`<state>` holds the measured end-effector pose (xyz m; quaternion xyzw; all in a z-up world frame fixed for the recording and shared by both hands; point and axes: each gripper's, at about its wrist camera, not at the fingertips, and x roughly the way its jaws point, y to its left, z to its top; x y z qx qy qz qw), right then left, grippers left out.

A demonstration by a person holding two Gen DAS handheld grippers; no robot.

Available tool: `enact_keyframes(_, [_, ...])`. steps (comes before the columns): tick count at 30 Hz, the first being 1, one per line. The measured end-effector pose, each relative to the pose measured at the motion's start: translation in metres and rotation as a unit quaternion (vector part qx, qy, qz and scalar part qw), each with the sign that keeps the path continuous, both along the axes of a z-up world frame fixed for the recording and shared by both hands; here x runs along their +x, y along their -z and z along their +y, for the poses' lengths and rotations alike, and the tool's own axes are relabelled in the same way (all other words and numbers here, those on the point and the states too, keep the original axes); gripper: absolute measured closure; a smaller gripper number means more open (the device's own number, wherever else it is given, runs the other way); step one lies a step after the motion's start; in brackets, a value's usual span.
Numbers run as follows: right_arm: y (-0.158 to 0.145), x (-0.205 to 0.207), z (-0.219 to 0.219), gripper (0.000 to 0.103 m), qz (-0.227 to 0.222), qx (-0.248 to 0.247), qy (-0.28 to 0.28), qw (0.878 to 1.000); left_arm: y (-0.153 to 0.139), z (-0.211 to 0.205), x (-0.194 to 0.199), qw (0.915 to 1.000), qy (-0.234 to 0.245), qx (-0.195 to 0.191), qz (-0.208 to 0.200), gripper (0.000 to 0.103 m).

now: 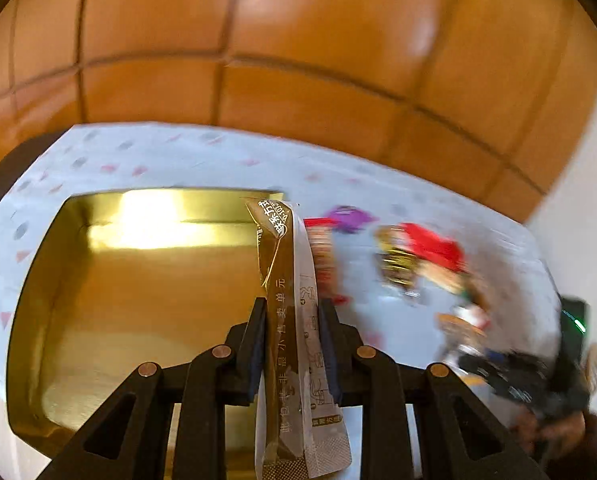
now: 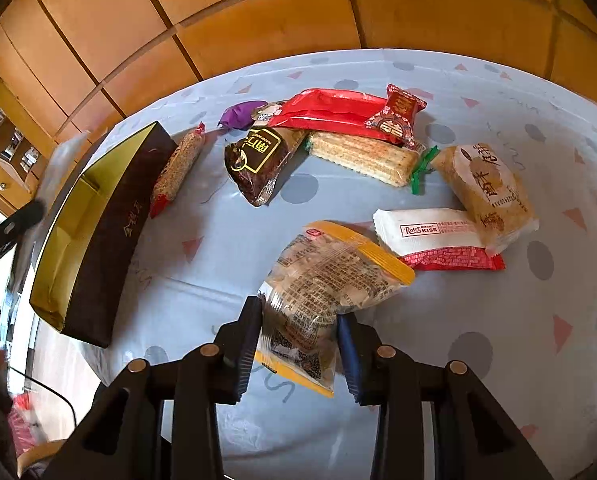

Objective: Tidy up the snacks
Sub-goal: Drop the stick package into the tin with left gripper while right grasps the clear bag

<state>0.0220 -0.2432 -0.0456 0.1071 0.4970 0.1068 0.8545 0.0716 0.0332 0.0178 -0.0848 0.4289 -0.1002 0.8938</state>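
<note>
Here the left gripper is clenched on a long brown-and-white sachet, its pads pinching the narrow packet at mid-length. The sachet's long axis runs along the fingers, one end reaching forward past the tips and the other trailing back under the camera. It hangs above the right edge of the open gold-lined box, which sits on the dotted tablecloth.

The right gripper grasps a clear packet with yellow ends at its near end. That packet's long axis slants forward and to the right, its far yellow end pointing toward a white-and-red wrapper.

In the right wrist view the box lies at the left, dark outside, its long side running away from the camera. Beyond it rest a thin speckled bar, a purple candy, a dark brown pack, a long red pack, a wafer pack and a beige cake pack.
</note>
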Motion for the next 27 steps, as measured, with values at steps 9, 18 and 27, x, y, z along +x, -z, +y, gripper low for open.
enact_keyframes(9, [0.002, 0.001, 0.0, 0.064, 0.002, -0.001, 0.005, 1.0, 0.032, -0.001, 0.067, 0.9986, -0.013, 0.033, 0.039, 0.076])
enact_keyframes(18, [0.003, 0.001, 0.0, 0.061, 0.002, -0.012, 0.006, 1.0, 0.032, -0.004, 0.066, 0.9986, -0.023, 0.036, 0.031, 0.072])
enact_keyframes(27, [0.008, 0.003, 0.011, 0.057, 0.0, -0.03, -0.001, 1.0, 0.021, -0.003, 0.01, 0.998, -0.028, 0.055, 0.012, 0.072])
